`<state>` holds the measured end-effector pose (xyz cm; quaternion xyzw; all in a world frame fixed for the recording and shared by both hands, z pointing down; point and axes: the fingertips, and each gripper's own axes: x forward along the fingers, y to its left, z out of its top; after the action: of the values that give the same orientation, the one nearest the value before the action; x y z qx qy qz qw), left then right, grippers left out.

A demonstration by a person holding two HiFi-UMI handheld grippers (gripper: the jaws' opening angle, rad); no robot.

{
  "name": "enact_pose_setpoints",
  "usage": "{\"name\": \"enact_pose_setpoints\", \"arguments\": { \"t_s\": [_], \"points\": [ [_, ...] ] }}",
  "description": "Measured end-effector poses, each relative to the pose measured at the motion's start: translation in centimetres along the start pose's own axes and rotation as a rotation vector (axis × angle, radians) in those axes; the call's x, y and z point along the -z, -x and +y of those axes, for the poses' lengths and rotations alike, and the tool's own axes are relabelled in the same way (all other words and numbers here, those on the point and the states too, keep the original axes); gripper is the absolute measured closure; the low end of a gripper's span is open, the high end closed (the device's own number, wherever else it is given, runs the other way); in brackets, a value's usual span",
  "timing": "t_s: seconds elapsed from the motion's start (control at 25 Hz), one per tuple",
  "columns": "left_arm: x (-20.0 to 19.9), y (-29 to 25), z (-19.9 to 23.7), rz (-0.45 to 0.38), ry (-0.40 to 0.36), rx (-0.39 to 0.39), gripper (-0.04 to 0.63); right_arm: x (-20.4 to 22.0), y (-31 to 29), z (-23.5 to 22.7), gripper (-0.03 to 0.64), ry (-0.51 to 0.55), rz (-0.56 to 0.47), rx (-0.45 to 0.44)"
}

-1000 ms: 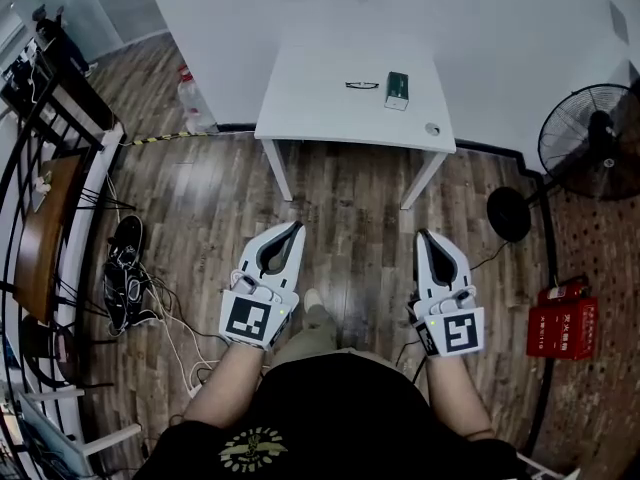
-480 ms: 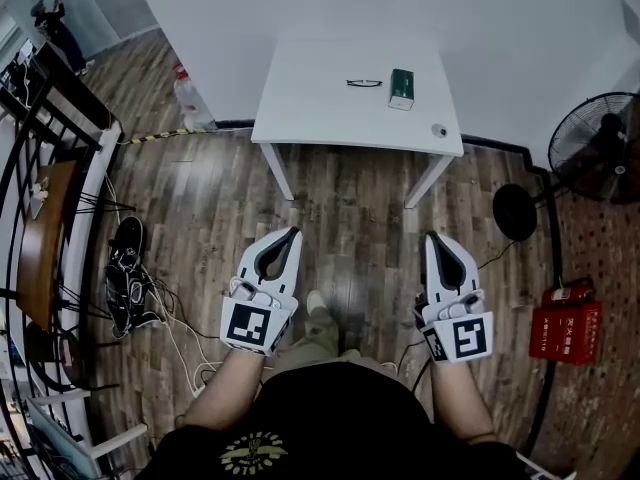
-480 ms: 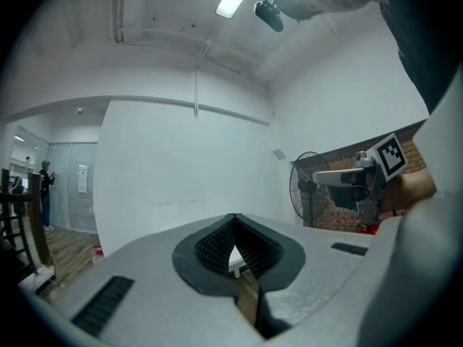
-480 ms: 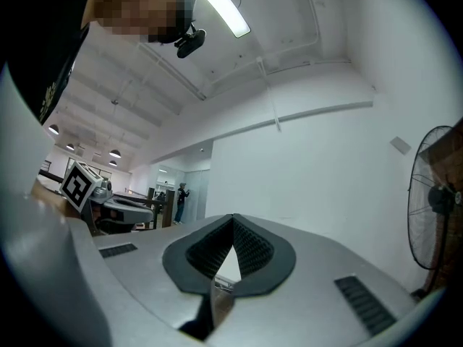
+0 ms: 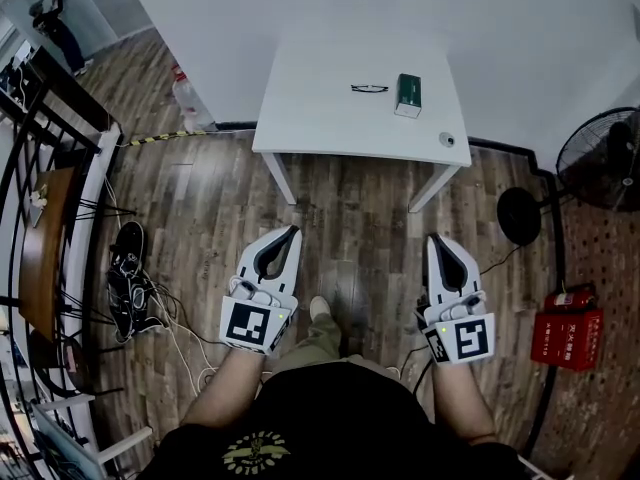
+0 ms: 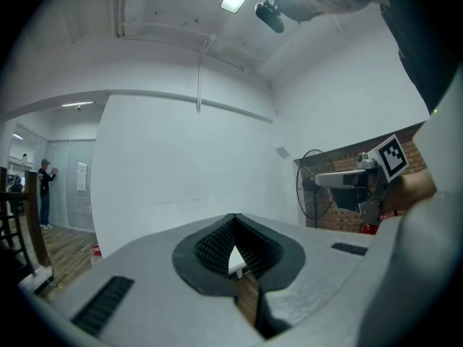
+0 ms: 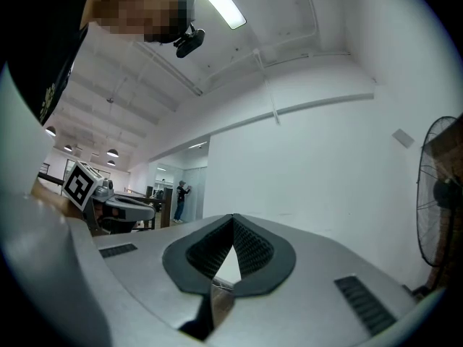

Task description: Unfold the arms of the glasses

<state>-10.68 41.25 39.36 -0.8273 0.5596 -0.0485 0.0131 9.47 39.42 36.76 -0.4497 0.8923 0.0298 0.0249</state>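
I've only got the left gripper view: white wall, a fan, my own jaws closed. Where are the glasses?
Observer: The head view shows the glasses lying on a white table straight ahead, toward its far side. They are too small to tell whether the arms are folded.
Operator: Anything close to them?
Observer: A green box lies just to their right on the same table.
Operator: And the right gripper?
Observer: The right gripper is shut with nothing between its jaws. It is held low over the wooden floor, well short of the table, level with the left gripper.
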Motion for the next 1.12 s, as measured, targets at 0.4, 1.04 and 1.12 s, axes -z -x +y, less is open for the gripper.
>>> {"name": "enact_pose_setpoints", "arguments": {
  "t_s": [0.4, 1.04, 1.12],
  "points": [
    [-0.2, -4.0, 2.2, -0.016, -0.012, 0.048, 0.592, 0.5, -2.7, -1.6, 0.624, -0.012, 0.015, 0.044],
    [1.5, -5.9, 7.0, 0.033, 0.014, 0.048, 0.592, 2.1, -8.0, -1.3, 0.624, -0.014, 0.048, 0.052],
    [1.5, -6.2, 7.4, 0.034, 0.022, 0.055, 0.592, 1.9, -8.6, -1.1, 0.624, -0.008, 0.054, 0.05]
  ]
}}
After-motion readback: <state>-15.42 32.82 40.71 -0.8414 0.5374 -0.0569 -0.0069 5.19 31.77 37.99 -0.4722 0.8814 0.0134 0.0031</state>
